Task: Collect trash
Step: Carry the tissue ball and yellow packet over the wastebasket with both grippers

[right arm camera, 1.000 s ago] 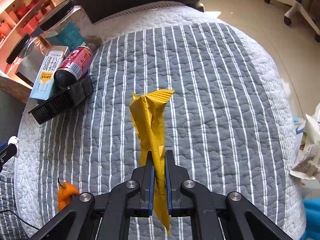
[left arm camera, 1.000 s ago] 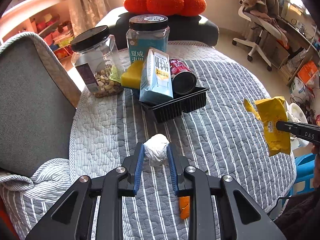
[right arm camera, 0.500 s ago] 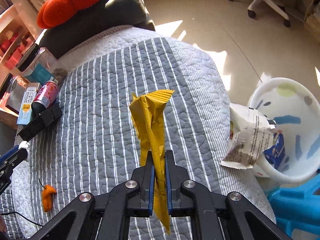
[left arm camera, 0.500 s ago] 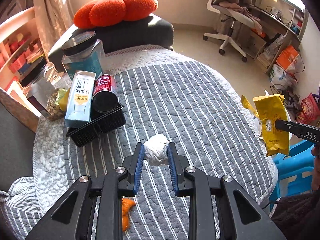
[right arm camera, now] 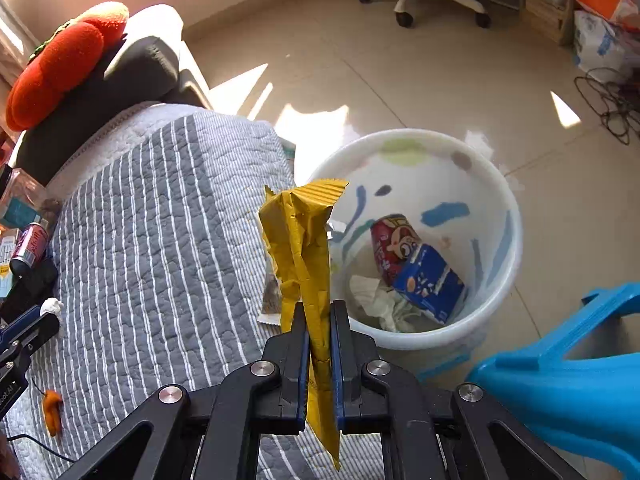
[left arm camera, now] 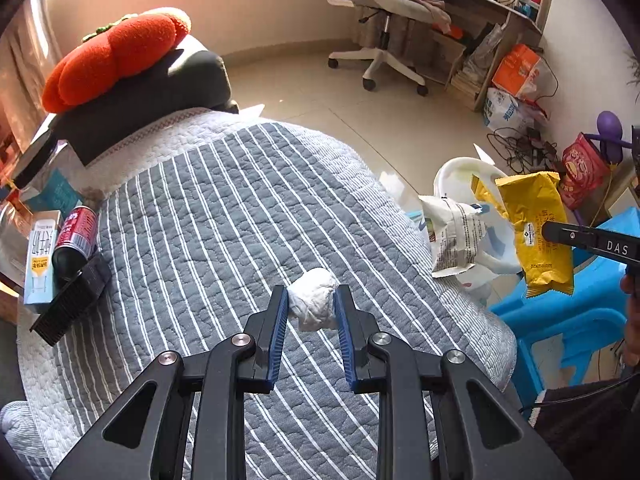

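My left gripper (left arm camera: 311,294) is shut on a crumpled white tissue ball (left arm camera: 314,304), held above the grey striped quilt (left arm camera: 224,216). My right gripper (right arm camera: 318,309) is shut on a crumpled yellow wrapper (right arm camera: 302,240), which also shows at the right of the left wrist view (left arm camera: 536,220). That wrapper hangs near the rim of a white trash bin (right arm camera: 496,200) on the floor beside the table. Inside the bin lie a red cup (right arm camera: 390,244), a blue carton (right arm camera: 430,280) and white tissue. A white printed wrapper (left arm camera: 456,236) hangs over the bin's near edge.
A black tray (left arm camera: 70,300) at the quilt's left holds a milk carton (left arm camera: 40,256) and a red can (left arm camera: 76,236). An orange peel scrap (right arm camera: 53,406) lies on the quilt. A blue plastic stool (right arm camera: 568,380) stands right of the bin. Behind are an orange cushion (left arm camera: 116,56) and an office chair (left arm camera: 380,4).
Both grippers swung right across the table with their loads. The bin has come into full view under the yellow wrapper, and the tray and jars have slid to the left edge.
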The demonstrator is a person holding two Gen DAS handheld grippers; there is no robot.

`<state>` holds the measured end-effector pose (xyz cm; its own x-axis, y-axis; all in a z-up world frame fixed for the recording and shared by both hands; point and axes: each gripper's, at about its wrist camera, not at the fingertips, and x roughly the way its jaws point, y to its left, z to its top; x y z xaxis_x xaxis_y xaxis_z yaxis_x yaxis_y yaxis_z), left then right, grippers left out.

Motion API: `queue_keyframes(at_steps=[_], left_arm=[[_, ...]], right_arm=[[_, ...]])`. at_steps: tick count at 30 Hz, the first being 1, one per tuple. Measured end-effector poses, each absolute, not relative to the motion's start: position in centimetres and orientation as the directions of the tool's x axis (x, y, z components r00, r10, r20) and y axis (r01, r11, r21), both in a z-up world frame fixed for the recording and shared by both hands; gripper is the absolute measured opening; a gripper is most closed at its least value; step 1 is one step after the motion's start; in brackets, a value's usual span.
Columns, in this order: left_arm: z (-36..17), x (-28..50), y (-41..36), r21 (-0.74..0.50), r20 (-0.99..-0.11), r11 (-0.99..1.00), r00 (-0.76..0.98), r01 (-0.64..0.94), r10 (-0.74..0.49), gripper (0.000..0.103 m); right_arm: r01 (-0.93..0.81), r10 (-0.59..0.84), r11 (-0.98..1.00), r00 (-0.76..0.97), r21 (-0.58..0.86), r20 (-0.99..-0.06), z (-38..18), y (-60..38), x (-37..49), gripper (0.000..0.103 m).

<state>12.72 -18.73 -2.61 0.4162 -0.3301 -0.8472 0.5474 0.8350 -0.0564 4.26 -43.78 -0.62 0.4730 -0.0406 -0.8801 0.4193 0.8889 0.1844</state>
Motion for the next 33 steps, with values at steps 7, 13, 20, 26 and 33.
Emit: queue_keyframes(at_steps=[7, 13, 20, 26, 33], left_arm=[[-5.6, 11.3, -25.6, -0.023, -0.869, 0.761, 0.363, 0.648, -0.335, 0.026], [-8.8, 12.3, -29.0, -0.004, -0.880, 0.722, 0.341, 0.692, -0.332, 0.026], [-9.7, 12.4, -31.6, -0.095, -0.864, 0.674, 0.275, 0.733, -0.421, 0.026], [-8.4, 11.4, -33.8, -0.126, -0.827, 0.614, 0.259, 0.779, -0.499, 0.026], [-7.5, 11.8, -35.4, -0.175, -0.794, 0.593, 0.244, 0.786, -0.557, 0.026]], right_arm=[[0.463, -0.055, 0.865, 0.469, 0.193, -0.881, -0.6, -47.0, 2.9, 0.007], [0.474, -0.065, 0.861, 0.459, 0.183, -0.886, -1.0, -48.7, 2.4, 0.007], [0.489, -0.062, 0.852, 0.454, 0.190, -0.889, -1.1, -50.2, 2.7, 0.007], [0.496, -0.058, 0.845, 0.458, 0.201, -0.887, -1.1, -51.1, 2.7, 0.007], [0.519, -0.060, 0.829, 0.451, 0.208, -0.890, -1.4, -51.8, 2.4, 0.007]])
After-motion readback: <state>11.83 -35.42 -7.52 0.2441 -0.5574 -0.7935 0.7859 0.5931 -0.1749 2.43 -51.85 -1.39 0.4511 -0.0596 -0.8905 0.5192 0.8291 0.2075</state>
